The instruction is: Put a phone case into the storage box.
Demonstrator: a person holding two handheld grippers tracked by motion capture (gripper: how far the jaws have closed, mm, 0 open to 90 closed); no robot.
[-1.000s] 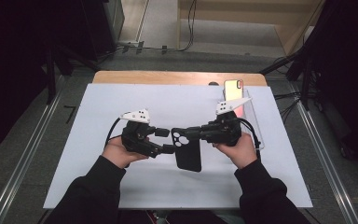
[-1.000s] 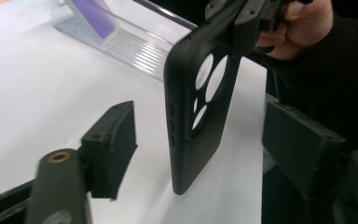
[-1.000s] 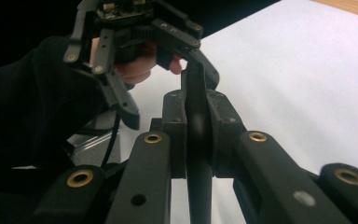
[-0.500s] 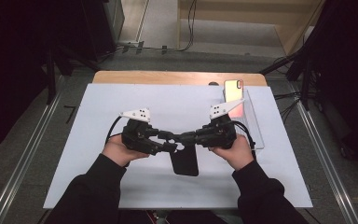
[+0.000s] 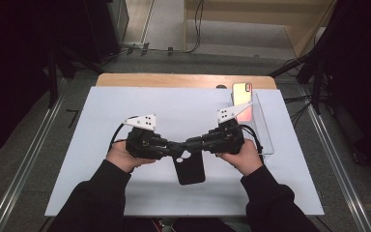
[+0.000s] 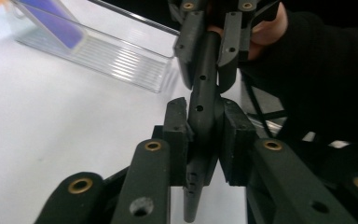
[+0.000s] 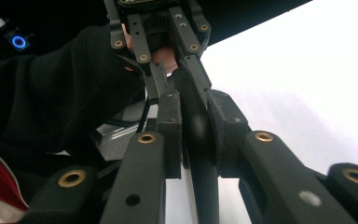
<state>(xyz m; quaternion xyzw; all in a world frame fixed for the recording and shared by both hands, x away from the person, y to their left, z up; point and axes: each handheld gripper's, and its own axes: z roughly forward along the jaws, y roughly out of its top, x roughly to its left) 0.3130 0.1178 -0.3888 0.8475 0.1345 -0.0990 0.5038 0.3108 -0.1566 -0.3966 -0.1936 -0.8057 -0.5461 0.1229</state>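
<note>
A black phone case [image 5: 189,170] hangs edge-up over the white table top [image 5: 125,106], gripped at its upper end from both sides. My left gripper [image 5: 174,149] comes in from the left; its jaws have just been closing and now press on the case [image 6: 200,105]. My right gripper [image 5: 194,145] comes in from the right. Its jaws have just eased slightly but still clamp the case [image 7: 205,186]. In the left gripper view my left gripper [image 6: 204,119] faces the right gripper [image 6: 208,44]. In the right gripper view my right gripper [image 7: 195,114] faces the left gripper [image 7: 171,74].
A phone with a pink-orange screen [image 5: 242,95] leans in a clear plastic stand [image 5: 263,130] at the back right of the table; the stand [image 6: 116,58] lies close behind the right hand. Metal rails run along both sides of the table.
The left gripper's jaws have closed onto the case's top end beside the right gripper. The case has shifted slightly toward the person. Both hands stay where they were.
</note>
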